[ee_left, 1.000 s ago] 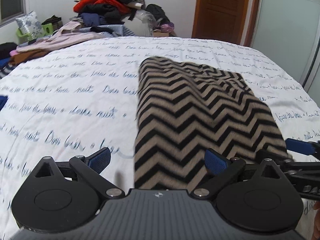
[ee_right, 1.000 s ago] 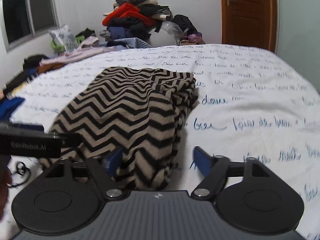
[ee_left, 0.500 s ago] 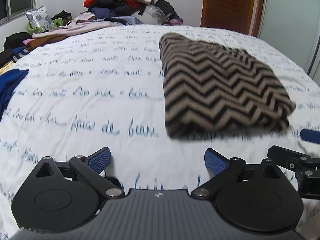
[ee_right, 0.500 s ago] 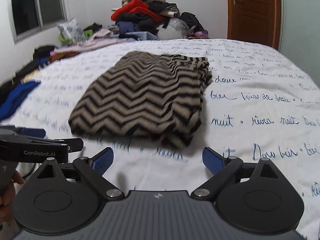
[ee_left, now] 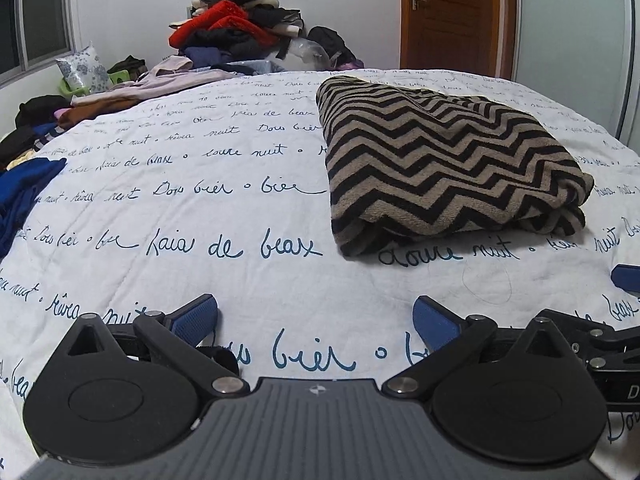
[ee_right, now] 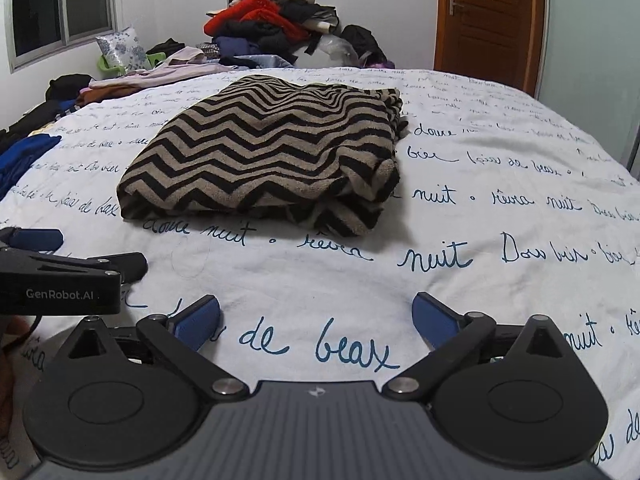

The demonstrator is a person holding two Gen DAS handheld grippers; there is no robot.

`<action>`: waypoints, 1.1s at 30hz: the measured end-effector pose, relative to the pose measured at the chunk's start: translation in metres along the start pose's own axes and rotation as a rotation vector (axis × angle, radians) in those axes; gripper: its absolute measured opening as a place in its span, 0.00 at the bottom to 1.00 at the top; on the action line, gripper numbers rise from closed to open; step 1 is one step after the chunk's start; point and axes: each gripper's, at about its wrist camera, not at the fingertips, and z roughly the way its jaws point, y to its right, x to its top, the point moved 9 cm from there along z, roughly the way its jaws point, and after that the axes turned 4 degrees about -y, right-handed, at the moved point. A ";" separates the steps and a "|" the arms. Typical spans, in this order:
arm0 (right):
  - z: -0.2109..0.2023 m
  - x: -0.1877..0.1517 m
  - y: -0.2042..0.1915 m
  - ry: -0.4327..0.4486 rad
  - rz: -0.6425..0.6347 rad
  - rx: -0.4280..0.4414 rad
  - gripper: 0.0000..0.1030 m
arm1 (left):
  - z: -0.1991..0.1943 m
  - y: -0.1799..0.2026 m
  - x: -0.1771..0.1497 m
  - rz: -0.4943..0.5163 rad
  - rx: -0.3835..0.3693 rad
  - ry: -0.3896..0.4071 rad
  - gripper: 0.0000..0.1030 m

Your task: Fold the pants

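While both grippers hang low over the near edge of the bed (ee_left: 120, 216), the pants (ee_left: 440, 160) lie folded into a thick rectangular bundle toward the middle of the bedspread, well apart from either tool. Left gripper (ee_left: 316, 318): blue pads spread wide, nothing between them, just script-printed white cover showing through the gap. Right gripper (ee_right: 316, 320): same story, pads wide apart, gripping nothing. From the left wrist view the zigzag bundle sits ahead and to the right; from the right wrist view the pants (ee_right: 272, 152) sit ahead and slightly left, so they lie between the two lines of sight. The folded edge faces the grippers, with layers stacked at the bundle's right side. Over at the bed's far edge a heap of clothes (ee_left: 236, 28) rises against the wall, more garments (ee_left: 24, 192) trail along the left edge, and a wooden door (ee_right: 492, 16) stands at the far right.
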 end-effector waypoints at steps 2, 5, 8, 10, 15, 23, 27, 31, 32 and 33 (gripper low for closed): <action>0.001 0.000 -0.001 -0.002 -0.011 -0.005 1.00 | 0.000 0.000 -0.001 -0.004 0.001 0.001 1.00; 0.001 0.000 0.001 0.005 0.000 0.007 1.00 | 0.000 -0.002 -0.001 -0.012 -0.003 0.002 1.00; 0.001 0.001 0.002 0.005 -0.008 -0.001 1.00 | -0.001 -0.003 -0.002 -0.022 -0.009 0.001 1.00; 0.001 0.000 0.002 0.005 -0.008 -0.002 1.00 | -0.001 -0.004 -0.002 -0.029 -0.013 0.001 1.00; 0.000 0.000 0.002 0.007 -0.007 -0.003 1.00 | -0.001 -0.005 -0.002 -0.036 -0.013 0.001 1.00; -0.003 0.000 0.004 0.026 0.024 -0.031 1.00 | -0.002 -0.006 -0.003 -0.042 -0.008 0.003 1.00; -0.002 0.000 0.011 0.022 0.056 -0.054 1.00 | -0.002 -0.006 -0.003 -0.038 -0.001 0.004 1.00; 0.001 0.000 0.006 0.011 0.025 -0.074 1.00 | -0.003 -0.004 -0.003 -0.034 0.008 0.007 1.00; 0.001 0.000 0.006 0.011 0.028 -0.072 1.00 | -0.003 -0.004 -0.003 -0.035 0.009 0.007 1.00; 0.000 0.000 0.007 0.011 0.033 -0.067 1.00 | -0.003 -0.004 -0.003 -0.036 0.009 0.007 1.00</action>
